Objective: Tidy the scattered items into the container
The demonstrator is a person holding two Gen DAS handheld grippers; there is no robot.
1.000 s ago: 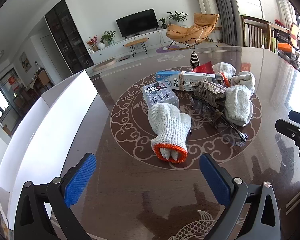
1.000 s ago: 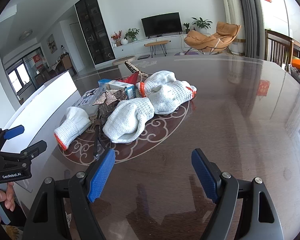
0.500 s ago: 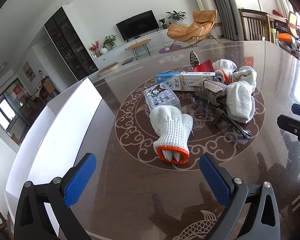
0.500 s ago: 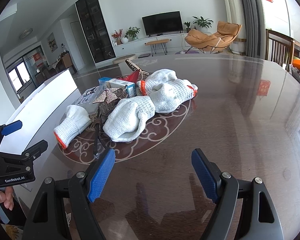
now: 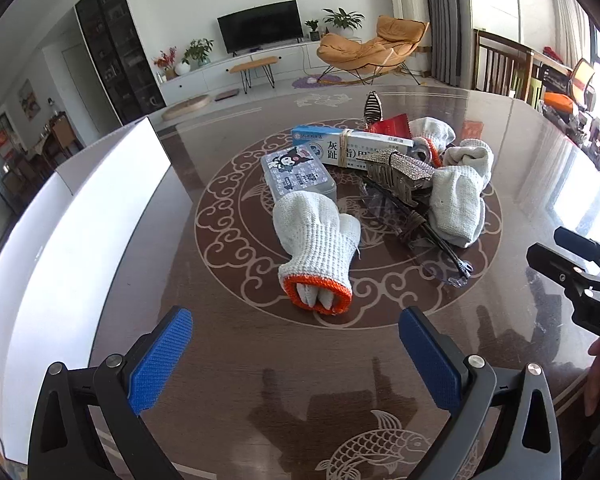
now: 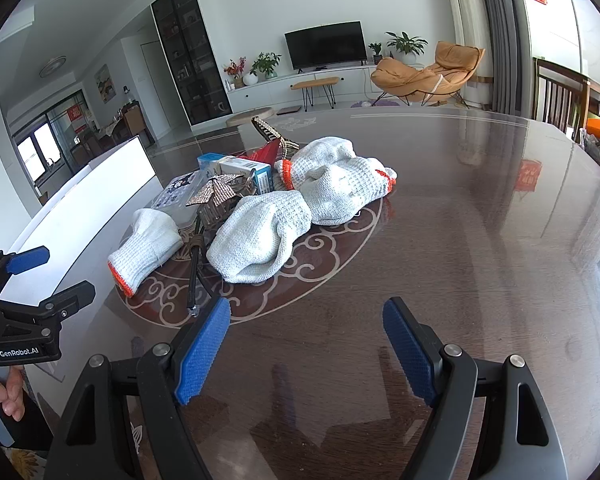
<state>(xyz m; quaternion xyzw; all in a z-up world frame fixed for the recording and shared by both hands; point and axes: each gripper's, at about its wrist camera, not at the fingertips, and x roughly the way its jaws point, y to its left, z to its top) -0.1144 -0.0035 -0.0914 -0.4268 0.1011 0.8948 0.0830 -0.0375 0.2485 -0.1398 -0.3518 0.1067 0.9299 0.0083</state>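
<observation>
A pile of items lies on the round pattern of the dark table (image 5: 260,360): a white knit glove with an orange cuff (image 5: 314,244) nearest my left gripper, a cartoon tin (image 5: 296,170), a long medicine box (image 5: 352,146), a rhinestone hair clip (image 5: 402,174), a black stick-like tool (image 5: 428,232), and more white gloves (image 6: 264,236) (image 6: 340,184). The white container (image 5: 52,240) stands along the left. My left gripper (image 5: 296,354) is open and empty, short of the cuffed glove. My right gripper (image 6: 306,346) is open and empty, in front of the pile.
The table's right half (image 6: 480,220) is bare glossy wood. A person's hand (image 6: 4,392) holds the left gripper's handle at the left of the right wrist view. Beyond the table are a TV stand, an orange lounge chair (image 5: 372,50) and wooden chairs (image 5: 500,64).
The left gripper has risen and tilted slightly, so the pile sits a little lower and nearer in its view. The right gripper has barely moved. Both stay open.
</observation>
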